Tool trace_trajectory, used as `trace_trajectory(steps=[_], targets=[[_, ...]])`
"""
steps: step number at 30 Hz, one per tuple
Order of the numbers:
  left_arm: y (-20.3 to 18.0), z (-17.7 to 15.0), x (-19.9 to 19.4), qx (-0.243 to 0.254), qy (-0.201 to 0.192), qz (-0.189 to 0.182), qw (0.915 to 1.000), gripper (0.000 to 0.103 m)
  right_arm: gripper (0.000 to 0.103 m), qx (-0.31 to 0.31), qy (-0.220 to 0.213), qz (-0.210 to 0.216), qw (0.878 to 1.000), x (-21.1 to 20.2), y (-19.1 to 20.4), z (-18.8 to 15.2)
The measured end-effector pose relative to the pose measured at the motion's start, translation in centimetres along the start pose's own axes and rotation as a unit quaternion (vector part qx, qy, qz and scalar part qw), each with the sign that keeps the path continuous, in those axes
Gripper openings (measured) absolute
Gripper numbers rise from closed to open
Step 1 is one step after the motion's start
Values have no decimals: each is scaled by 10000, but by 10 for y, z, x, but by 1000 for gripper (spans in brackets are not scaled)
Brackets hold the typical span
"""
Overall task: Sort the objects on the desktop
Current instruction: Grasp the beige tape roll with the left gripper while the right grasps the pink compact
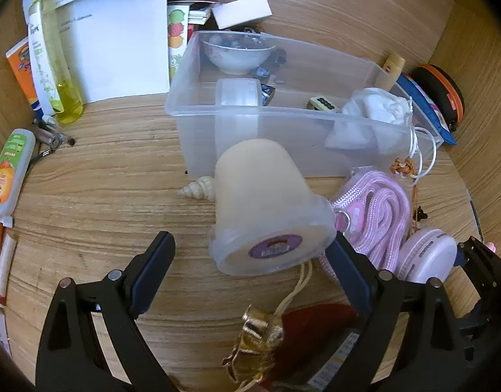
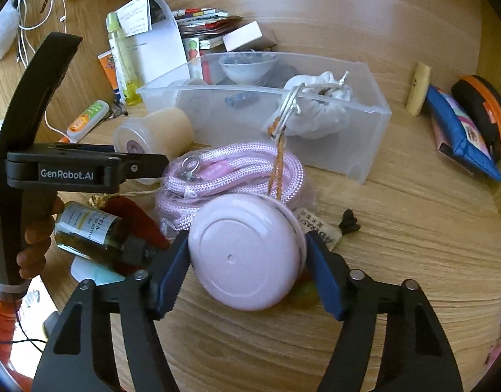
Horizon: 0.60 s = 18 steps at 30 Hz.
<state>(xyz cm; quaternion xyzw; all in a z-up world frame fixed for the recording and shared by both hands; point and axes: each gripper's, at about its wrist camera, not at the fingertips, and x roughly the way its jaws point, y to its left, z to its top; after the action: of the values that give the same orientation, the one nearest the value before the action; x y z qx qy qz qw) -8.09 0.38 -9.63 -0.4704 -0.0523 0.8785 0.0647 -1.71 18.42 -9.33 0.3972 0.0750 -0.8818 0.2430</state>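
Wooden desk (image 2: 397, 228), right hand-held gripper (image 2: 247, 274) angled down (astride pink case (image 2: 244, 251)).

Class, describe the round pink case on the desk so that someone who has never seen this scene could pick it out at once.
Start at the clear plastic bin in the middle of the wooden desk. In front of it lies a coiled pink rope, and nearer still, the round pink case sits between the right gripper pads. Unlike the rope, it is smooth, hard and disc-shaped.

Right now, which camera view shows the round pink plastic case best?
The right wrist view: the round pink plastic case fills the centre, between the right gripper fingers. The left wrist view shows it small, partly hidden.
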Motion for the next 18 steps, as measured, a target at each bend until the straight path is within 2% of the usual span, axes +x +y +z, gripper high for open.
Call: trace_trajectory(steps=[7, 11, 18], targets=[[-7, 3, 4, -70, 113, -294, 9995, 94, 63, 92, 4, 190, 9998, -2, -5, 0], [-11, 5, 7, -18, 109, -190, 9998, 94, 63, 106, -93, 198, 9997, -10, -7, 3], [6, 7, 12, -411, 141, -231, 9988, 94, 63, 98, -324, 190, 9992, -27, -14, 8]])
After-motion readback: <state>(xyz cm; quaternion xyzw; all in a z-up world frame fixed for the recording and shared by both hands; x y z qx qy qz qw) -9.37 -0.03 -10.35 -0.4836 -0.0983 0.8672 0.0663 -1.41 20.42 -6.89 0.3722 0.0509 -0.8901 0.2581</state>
